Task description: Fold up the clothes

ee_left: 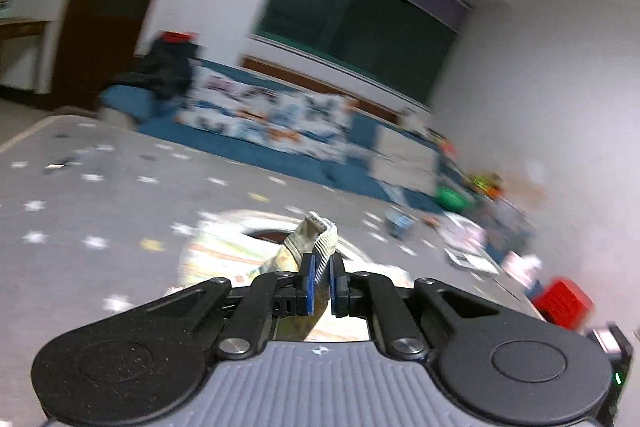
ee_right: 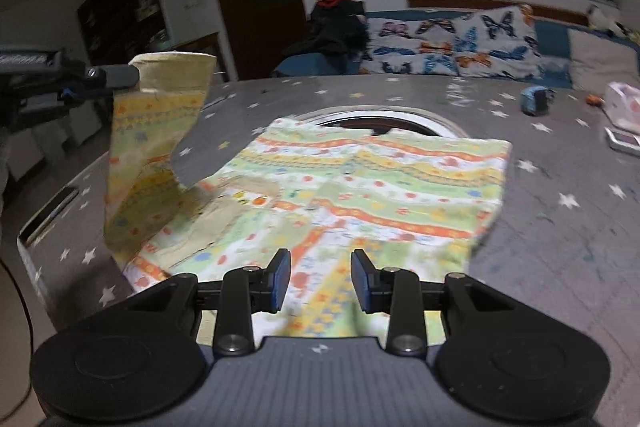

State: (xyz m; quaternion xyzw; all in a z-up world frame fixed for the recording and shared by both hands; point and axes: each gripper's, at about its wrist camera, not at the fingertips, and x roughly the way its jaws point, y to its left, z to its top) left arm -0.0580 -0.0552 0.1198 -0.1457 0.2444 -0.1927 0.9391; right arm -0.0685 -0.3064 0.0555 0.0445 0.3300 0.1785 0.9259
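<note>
Right wrist view: right gripper (ee_right: 320, 279) open above patterned garment (ee_right: 360, 179); left gripper (ee_left: 320, 285) pinches its lifted, apparently left, sleeve (ee_right: 160, 131).

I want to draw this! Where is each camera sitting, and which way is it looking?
Left wrist: sits on the left gripper, looking along fingers pinching a raised corner of the patterned garment, toward the sofa.
Right wrist: sits on the right gripper, open just above the spread garment; the left gripper shows lifting its sleeve.
Both see: garment, starry grey cover, sofa.
</note>
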